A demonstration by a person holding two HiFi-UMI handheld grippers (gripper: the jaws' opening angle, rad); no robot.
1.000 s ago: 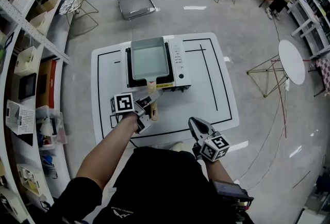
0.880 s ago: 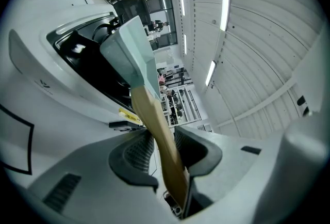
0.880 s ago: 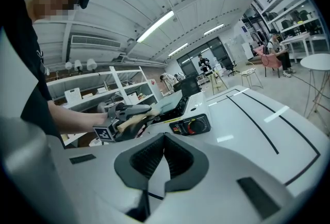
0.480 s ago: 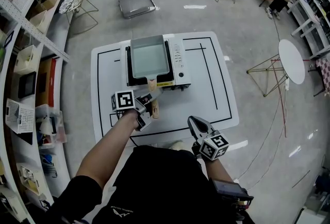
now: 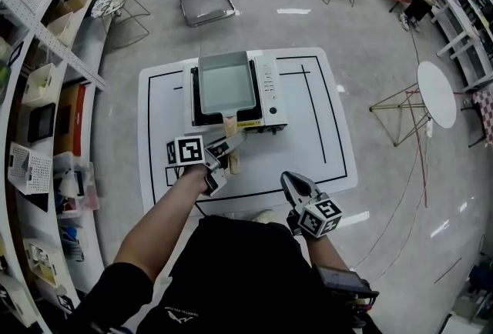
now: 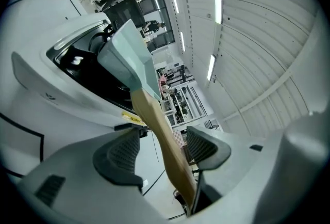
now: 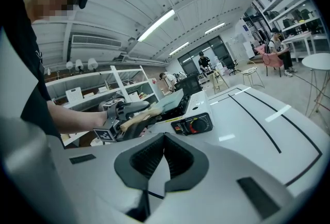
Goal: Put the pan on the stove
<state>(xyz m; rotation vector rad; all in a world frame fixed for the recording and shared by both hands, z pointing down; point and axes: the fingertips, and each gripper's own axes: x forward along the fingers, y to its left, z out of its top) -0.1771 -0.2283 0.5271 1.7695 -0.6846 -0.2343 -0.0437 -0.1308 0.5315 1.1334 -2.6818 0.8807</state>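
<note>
Straddling the wooden handle (image 6: 164, 138) of the pan (image 5: 226, 84), the left gripper (image 5: 229, 149) has its fingers (image 6: 121, 153) spread wide, having just been opening. The handle runs between them. In the left gripper view there is a clear gap to the pad on the left, and the handle lies close beside the pad on the right; whether it brushes that pad I cannot tell, but neither pad presses on it. The pan, a pale rectangular one, sits flat on the black top of the white stove (image 5: 269, 90), which stands on the left half of the worktop (image 5: 323, 140), nearer the far edge. Its handle sticks out past the stove's front towards the near edge. Further right, at the near edge of the worktop, the right gripper (image 5: 291, 180) points towards the stove and its red-and-black knob (image 7: 195, 124), well apart from both. Its fingers (image 7: 149, 158) are closed together with nothing between them.
</note>
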